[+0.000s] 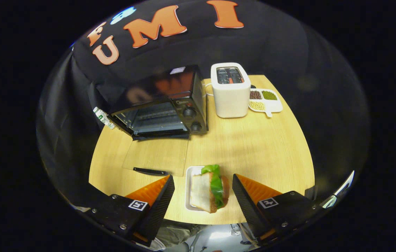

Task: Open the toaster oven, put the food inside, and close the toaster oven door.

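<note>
A black toaster oven [164, 105] stands at the far left of the wooden table [254, 150]. Its glass door [155, 154] lies folded flat on the table, handle [150, 171] towards me, and the rack inside is bare. A sandwich [209, 189] with white bread and green lettuce rests on its edge on a small white tray [189, 185] near the table's front. My gripper [203, 187] is open, with its fingers on either side of the sandwich and apart from it.
A white slot toaster [230, 90] stands to the right of the oven. Beside it lies a white divided dish [265, 100] of beans and grains. A small bottle [104, 118] lies by the oven's left side. The table's front edge is just below the tray.
</note>
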